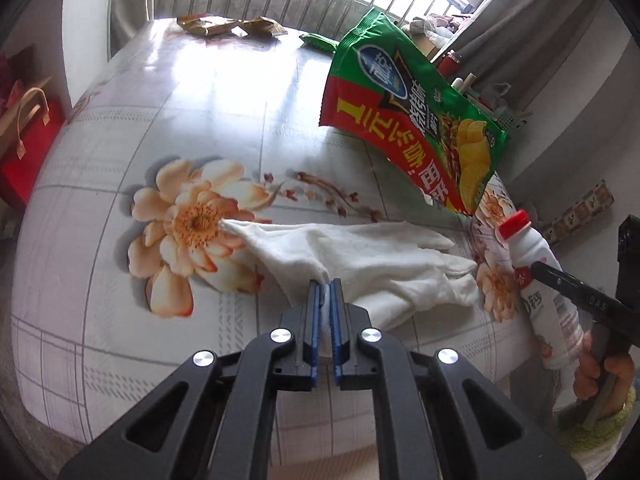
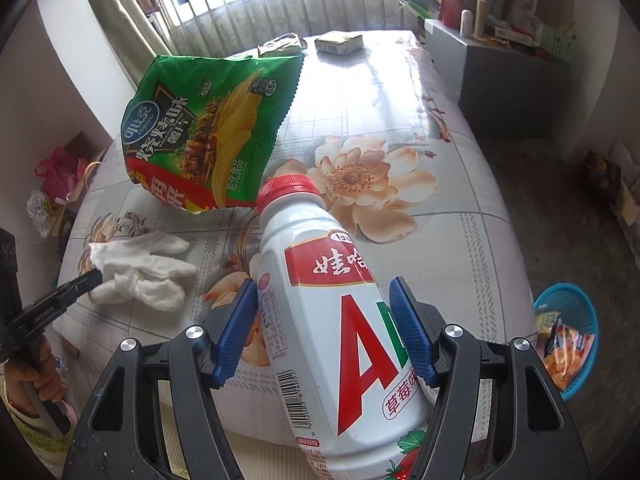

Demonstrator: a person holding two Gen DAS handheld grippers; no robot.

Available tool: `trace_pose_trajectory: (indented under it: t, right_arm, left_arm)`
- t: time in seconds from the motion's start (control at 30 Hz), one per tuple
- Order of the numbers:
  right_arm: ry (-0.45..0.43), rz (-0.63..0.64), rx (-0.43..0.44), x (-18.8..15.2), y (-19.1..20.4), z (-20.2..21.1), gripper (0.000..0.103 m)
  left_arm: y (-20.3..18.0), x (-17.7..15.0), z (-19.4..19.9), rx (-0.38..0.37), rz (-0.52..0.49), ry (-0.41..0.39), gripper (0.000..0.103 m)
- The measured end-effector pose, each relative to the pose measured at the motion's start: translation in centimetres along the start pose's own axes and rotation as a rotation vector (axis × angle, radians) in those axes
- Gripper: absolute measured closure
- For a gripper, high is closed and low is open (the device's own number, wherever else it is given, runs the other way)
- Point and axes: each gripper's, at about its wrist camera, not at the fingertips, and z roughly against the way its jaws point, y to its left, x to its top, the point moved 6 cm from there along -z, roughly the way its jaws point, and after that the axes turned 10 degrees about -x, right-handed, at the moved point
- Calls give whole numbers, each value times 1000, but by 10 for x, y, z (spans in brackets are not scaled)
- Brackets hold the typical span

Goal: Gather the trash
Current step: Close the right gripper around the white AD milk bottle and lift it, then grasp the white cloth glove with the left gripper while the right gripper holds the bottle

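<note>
A crumpled white cloth lies on the flower-patterned table cover, and my left gripper is shut on its near edge, a fold pinched between the blue pads. In the right wrist view the same cloth shows at the left with the left gripper's black tip on it. My right gripper is shut on a white drink bottle with a red cap, held tilted above the table. That bottle also appears at the right of the left wrist view. A green and red chip bag stands just beyond both.
Brown wrappers and a small green packet lie at the table's far end, near a flat box. A blue basket holding wrappers sits on the floor right of the table. A grey cabinet stands at the back right.
</note>
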Motion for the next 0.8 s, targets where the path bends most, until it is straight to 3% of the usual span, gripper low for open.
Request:
trace_pose_trajectory:
  t: [0.13,0.23,0.4,0.5,0.63,0.73,0.8]
  right_arm:
    - [14,-37,11,3,-5,-2,40]
    - [26,-61,16,5,-8,-4,40]
    - [43,-105,15,10,-16,-8,40]
    - [61,-168,21,13,-26,-12,40]
    - [95,-298,59,15,-42,-18,40]
    - [125,-347,80,15,-47,-20,40]
    - [149,-340,98,15,-46,-22,39]
  left_arm:
    - [-15,-20,20,-98,-56,65,75]
    - [-28,-20,40,-135,-156,36,65]
    - [-46,-3,50,-142,-328,-33,48]
    - [-46,11,29,-65,-408,-26,42]
    - [-25,26,-16,-15,-342,66,42]
    - [-21,21,-30,-74,-266,127,42]
    - [-27,13,-25,-160,-245,147,42]
